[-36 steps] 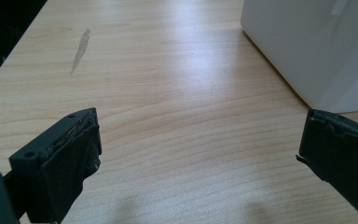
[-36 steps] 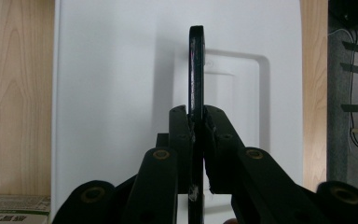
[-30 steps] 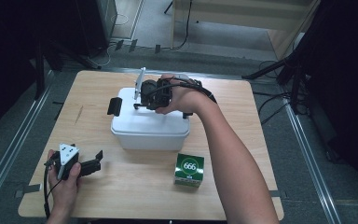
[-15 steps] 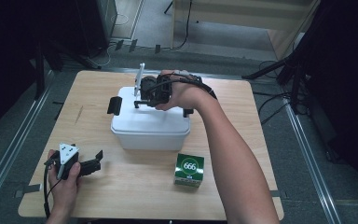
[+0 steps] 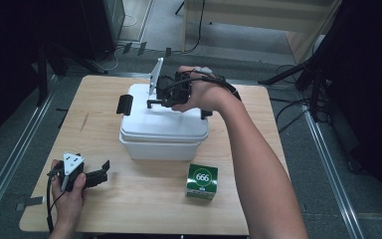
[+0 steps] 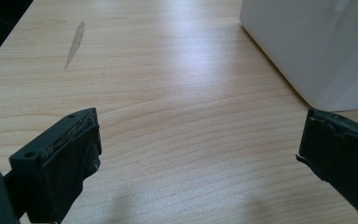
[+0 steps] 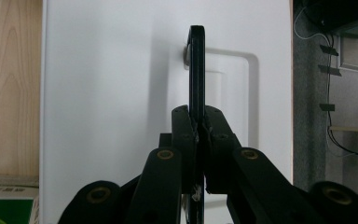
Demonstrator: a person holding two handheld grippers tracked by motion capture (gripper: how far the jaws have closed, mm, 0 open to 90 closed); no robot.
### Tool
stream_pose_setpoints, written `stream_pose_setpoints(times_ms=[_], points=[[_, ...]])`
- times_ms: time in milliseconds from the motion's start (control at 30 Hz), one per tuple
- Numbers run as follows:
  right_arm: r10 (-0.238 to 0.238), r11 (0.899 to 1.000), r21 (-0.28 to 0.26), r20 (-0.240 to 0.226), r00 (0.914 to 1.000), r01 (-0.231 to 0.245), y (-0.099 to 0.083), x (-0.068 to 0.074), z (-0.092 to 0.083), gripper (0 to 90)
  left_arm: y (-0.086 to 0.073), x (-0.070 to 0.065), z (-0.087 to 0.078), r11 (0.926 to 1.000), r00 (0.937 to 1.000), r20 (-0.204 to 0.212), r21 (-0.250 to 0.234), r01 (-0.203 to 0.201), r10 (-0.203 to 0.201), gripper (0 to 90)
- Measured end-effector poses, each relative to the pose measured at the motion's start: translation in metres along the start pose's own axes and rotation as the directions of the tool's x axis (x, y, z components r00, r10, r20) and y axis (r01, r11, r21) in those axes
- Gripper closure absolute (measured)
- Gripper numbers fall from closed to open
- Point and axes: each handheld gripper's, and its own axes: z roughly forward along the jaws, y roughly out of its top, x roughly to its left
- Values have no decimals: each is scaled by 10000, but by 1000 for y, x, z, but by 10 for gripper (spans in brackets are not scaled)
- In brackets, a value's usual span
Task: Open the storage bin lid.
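left gripper: black body, grey three-cornered plate on top with small dark dots, black cable trailing past the hand | its jaws: black, worn rubber pads, small screw holes | right gripper: black linked arms, brass-coloured pivot pins, black cable over the wrist | forearms: bare, no sleeves

The box stands on the table toward its far edge, midway between left and right sides. The small carton sits just before the box's right front corner — apart from it. The left gripper lies near the table's near left corner; the right gripper is over the box's lid — clamping its handle.
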Motion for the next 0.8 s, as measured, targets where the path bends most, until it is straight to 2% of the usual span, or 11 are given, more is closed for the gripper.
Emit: stream_pose_setpoints(times_ms=[100, 200, 267, 333, 567, 800], points=[[-46, 10000, -35, 92, 9999, 47, -5, -2, -7, 859, 0, 0, 0, 10000, 10000, -8, -10, 5, -5, 0], [131, 9999, 48, 198, 9997, -132, -15, -2, -16, 859, 0, 0, 0, 10000, 10000, 3, 1, -6, 6, 0], [43, 10000, 21, 215, 9998, -44, -17, -3, -17, 859, 0, 0, 0, 10000, 10000, 1, 2, -7, 7, 0], [219, 9997, 88, 275, 9994, -221, -23, -3, -22, 859, 0, 0, 0, 10000, 10000, -2, 0, -15, 15, 0], [234, 9996, 122, 416, 9989, -239, -41, -3, -33, 859, 0, 0, 0, 10000, 10000, -6, 0, -13, 13, 0], [508, 9984, 203, 535, 9973, -520, -60, -2, -44, 859, 0, 0, 0, 10000, 10000, -3, -2, -11, 11, 0]])
